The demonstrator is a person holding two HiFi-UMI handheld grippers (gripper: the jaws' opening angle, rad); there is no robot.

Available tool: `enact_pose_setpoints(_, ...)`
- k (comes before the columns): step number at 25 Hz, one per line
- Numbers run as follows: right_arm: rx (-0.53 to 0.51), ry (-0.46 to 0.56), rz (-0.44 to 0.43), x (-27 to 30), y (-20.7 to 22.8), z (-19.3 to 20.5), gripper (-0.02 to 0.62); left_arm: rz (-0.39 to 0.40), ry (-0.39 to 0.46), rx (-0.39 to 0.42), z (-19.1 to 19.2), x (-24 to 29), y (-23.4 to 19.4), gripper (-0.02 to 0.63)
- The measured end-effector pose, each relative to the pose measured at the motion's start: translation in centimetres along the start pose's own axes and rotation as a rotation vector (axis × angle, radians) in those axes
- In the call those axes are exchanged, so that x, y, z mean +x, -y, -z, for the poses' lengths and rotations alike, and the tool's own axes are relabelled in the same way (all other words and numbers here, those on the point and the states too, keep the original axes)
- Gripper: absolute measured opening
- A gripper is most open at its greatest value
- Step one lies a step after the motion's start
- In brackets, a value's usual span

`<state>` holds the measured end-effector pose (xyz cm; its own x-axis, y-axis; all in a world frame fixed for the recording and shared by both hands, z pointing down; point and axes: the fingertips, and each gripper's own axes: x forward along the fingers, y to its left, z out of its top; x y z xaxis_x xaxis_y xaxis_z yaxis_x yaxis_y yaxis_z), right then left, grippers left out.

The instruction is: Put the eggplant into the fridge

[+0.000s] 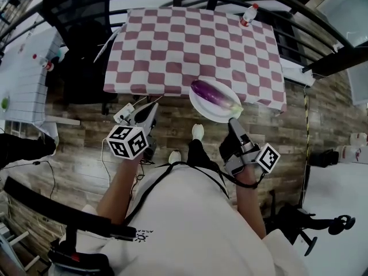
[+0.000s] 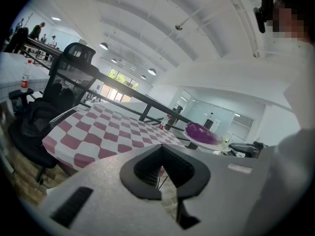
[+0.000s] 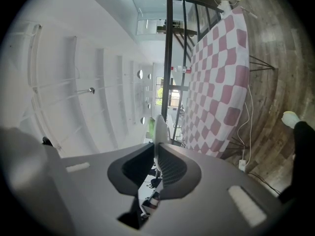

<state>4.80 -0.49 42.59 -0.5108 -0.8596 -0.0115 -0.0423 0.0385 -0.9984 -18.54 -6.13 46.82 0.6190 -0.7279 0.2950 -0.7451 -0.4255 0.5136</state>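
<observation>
A purple eggplant (image 1: 211,93) with a green stem lies on a white plate (image 1: 208,112) that hangs in the air just off the near edge of the checkered table (image 1: 195,45). My right gripper (image 1: 233,121) is shut on the plate's near rim. In the right gripper view the plate (image 3: 160,129) shows edge-on between the jaws of the right gripper (image 3: 156,154). My left gripper (image 1: 150,111) is to the left of the plate, shut with nothing in it. The left gripper view looks past the left gripper (image 2: 160,176) to the eggplant (image 2: 203,132) on the plate (image 2: 219,144). No fridge is in view.
A red-capped bottle (image 1: 248,14) stands at the table's far right corner. A black mesh chair (image 1: 80,16) stands left of the table, and a white table (image 1: 20,73) is further left. Cables (image 1: 129,109) lie on the wood floor. Dark railings cross behind the table.
</observation>
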Motion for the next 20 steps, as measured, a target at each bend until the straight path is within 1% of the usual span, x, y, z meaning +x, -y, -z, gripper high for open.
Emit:
enact_pose_setpoints(10, 0.011, -0.038, 0.0, 4.1, 0.9, -3.2, 0.035, -0.029, 0.003, -0.018, -1.2, 3.5, -1.2, 0.003)
enact_pose_setpoints(14, 0.022, -0.054, -0.002, 6.2, 1.3, -5.3, 0.037, -0.05, 0.008, -0.018, -2.6, 5.8, -1.9, 0.003)
enact_pose_setpoints(20, 0.022, -0.105, -0.017, 9.9, 1.4, -9.3, 0.035, -0.086, 0.034, -0.016, -5.2, 9.5, -2.4, 0.003)
